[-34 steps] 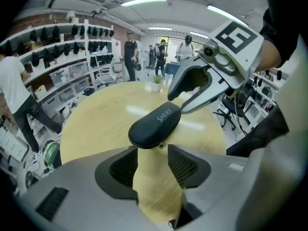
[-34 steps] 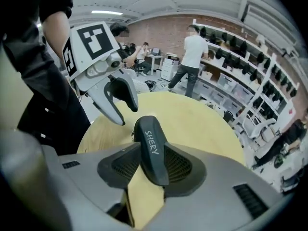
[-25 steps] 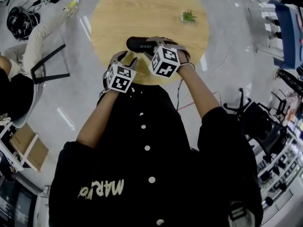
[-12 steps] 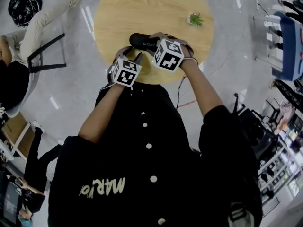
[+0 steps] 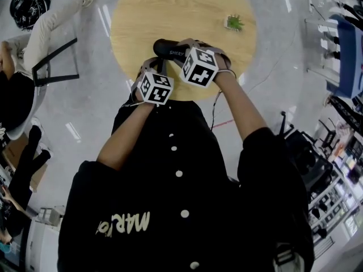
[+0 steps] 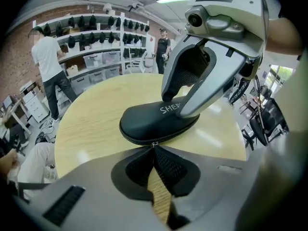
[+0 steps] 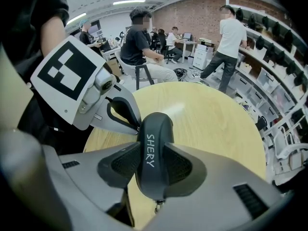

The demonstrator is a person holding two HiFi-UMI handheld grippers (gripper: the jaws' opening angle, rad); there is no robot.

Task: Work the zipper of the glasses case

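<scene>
The one clear wording is the white "SHERY" printed along the top of the black glasses case (image 7: 153, 153). It runs lengthwise right between the two jaws of the right gripper (image 7: 153, 170). From the left gripper (image 6: 155, 147), only "SHE" shows on the case, a little ahead of its tips, and the rest is covered by the other claw's jaw. Pale lettering on the person's black shirt (image 5: 170, 197), well behind both claws, starts "MAR", but its ending is unclear.
</scene>
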